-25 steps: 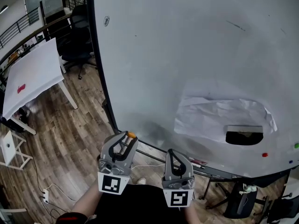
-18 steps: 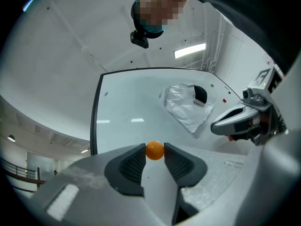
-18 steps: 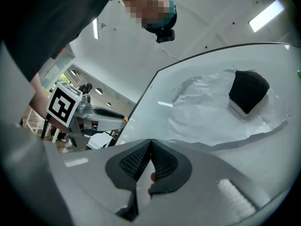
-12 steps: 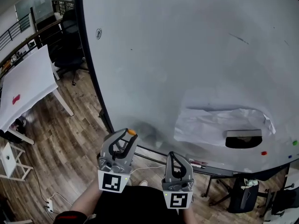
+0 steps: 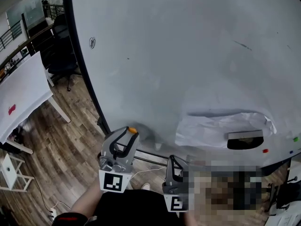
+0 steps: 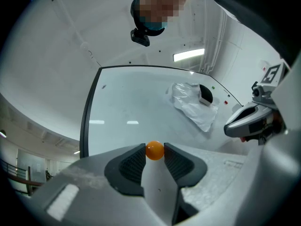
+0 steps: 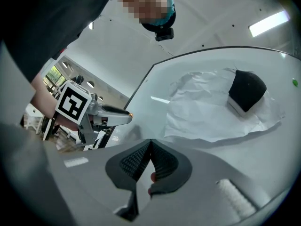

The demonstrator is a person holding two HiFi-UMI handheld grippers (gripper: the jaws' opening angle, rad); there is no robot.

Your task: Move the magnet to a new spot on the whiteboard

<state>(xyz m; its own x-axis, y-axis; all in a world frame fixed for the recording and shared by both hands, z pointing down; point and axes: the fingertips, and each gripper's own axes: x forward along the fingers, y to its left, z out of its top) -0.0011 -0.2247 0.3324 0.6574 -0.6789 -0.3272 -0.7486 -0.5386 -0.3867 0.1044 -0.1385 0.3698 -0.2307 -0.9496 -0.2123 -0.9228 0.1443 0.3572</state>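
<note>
The left gripper (image 6: pixel 154 156) is closed on the small orange magnet (image 6: pixel 154 150), a round ball pinched between the very tips of its two dark ribbed pads. In the head view the left gripper (image 5: pixel 125 136) points up and forward with the magnet (image 5: pixel 132 130) at its tip, close to the lower left part of the whiteboard (image 5: pixel 188 55); whether the magnet touches the whiteboard cannot be told.

The right gripper (image 7: pixel 150 144) has its jaws brought together at the tips, with nothing gripped between them. A small reddish patch sits low in the gap behind the pads, and what it is cannot be told. In the head view the right gripper (image 5: pixel 173 163) is just to the right of the left one and a little lower, also aimed at the whiteboard.

Ahead and to the right of both grippers a crumpled white sheet (image 5: pixel 221 128) lies against the whiteboard, with a black eraser (image 5: pixel 245 140) on its right part. Further right of the eraser are a small red dot (image 5: pixel 265 150) and a green dot (image 5: pixel 296 139)
</note>
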